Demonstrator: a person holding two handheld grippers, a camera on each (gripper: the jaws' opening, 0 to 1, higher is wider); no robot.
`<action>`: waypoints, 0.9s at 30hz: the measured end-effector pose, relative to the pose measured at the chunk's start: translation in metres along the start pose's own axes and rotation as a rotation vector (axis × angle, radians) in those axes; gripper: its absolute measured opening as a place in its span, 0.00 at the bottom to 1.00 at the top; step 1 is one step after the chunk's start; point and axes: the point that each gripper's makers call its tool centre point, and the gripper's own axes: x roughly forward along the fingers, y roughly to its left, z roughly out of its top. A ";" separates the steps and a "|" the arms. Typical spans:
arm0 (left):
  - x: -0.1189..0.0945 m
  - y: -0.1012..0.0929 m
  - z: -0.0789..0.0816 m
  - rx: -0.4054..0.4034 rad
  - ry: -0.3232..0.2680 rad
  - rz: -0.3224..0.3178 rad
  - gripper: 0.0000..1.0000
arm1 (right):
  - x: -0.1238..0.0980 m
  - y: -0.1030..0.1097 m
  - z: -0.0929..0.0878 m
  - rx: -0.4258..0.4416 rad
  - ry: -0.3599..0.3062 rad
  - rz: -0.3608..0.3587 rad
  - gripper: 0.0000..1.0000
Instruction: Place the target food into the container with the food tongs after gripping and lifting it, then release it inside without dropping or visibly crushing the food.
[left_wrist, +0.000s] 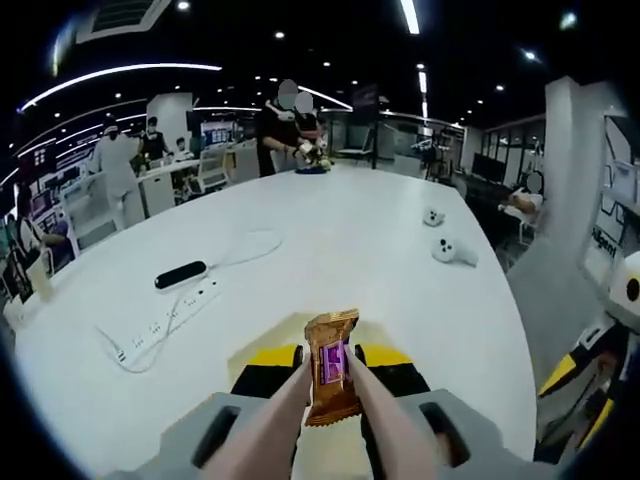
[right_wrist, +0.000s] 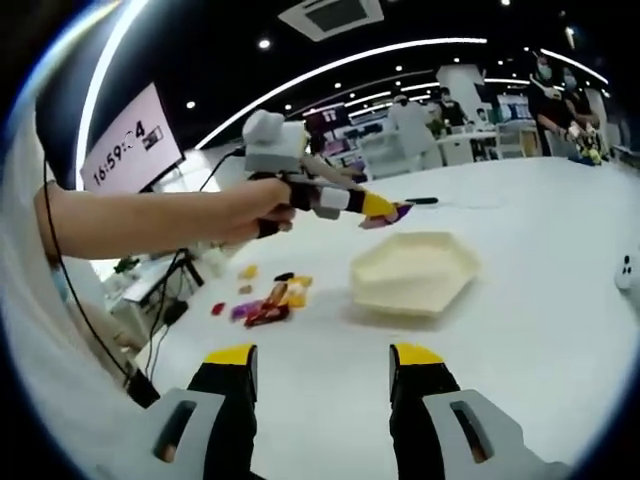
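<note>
My left gripper (left_wrist: 330, 358) is shut on a pair of beige food tongs (left_wrist: 275, 420). The tongs pinch an orange-brown wrapped candy (left_wrist: 331, 368) with a purple label, held upright. Just below it lies the pale cream container (left_wrist: 268, 335). In the right gripper view a hand holds that left gripper (right_wrist: 330, 198) in the air, with the candy (right_wrist: 392, 213) hanging over the far left rim of the hexagonal container (right_wrist: 415, 270). My right gripper (right_wrist: 325, 370) stands open and empty, low over the white table (right_wrist: 540, 340), short of the container.
A pile of loose wrapped candies (right_wrist: 265, 300) lies left of the container. A white power strip (left_wrist: 165, 320) with its cable, a black remote (left_wrist: 180, 275) and two white controllers (left_wrist: 455, 250) sit further along the table. People stand at the far end.
</note>
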 end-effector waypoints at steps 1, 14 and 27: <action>0.002 -0.002 0.001 -0.003 0.000 -0.008 0.18 | -0.001 0.000 0.000 -0.001 0.001 -0.002 0.53; 0.011 -0.006 0.006 -0.004 -0.006 -0.004 0.19 | -0.005 -0.011 0.003 0.016 -0.016 -0.028 0.53; 0.012 -0.014 0.012 -0.091 -0.041 -0.050 0.25 | 0.000 -0.012 0.008 0.021 -0.032 -0.022 0.53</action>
